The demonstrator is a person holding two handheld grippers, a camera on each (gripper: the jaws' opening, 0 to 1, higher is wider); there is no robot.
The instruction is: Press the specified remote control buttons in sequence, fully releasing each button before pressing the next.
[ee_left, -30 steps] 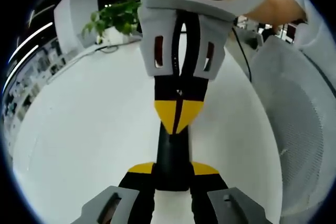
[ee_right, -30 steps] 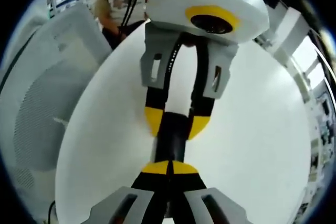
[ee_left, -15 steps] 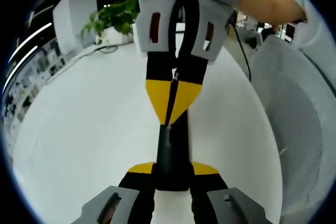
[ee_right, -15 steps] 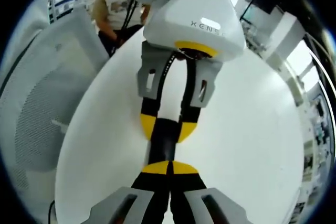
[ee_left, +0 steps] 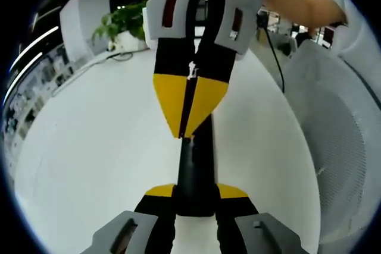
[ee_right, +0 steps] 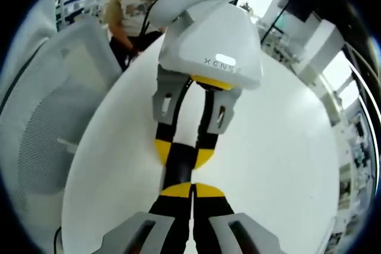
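My right tip now sits lower on the remote

My left gripper [ee_left: 196, 197] pinches the black remote [ee_left: 196, 173] at its near end above the white table [ee_left: 89, 165]; my right gripper [ee_right: 191, 190], fingers pressed together, has dropped onto it over the last second, so I judge a press is underway. I see no containers.

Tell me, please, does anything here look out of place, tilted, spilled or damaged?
Nothing stands out. The black remote control is held between the left gripper fingers above the white table, and the right gripper, shut, points its tips at the remote's top face. I see no spill and no damage.
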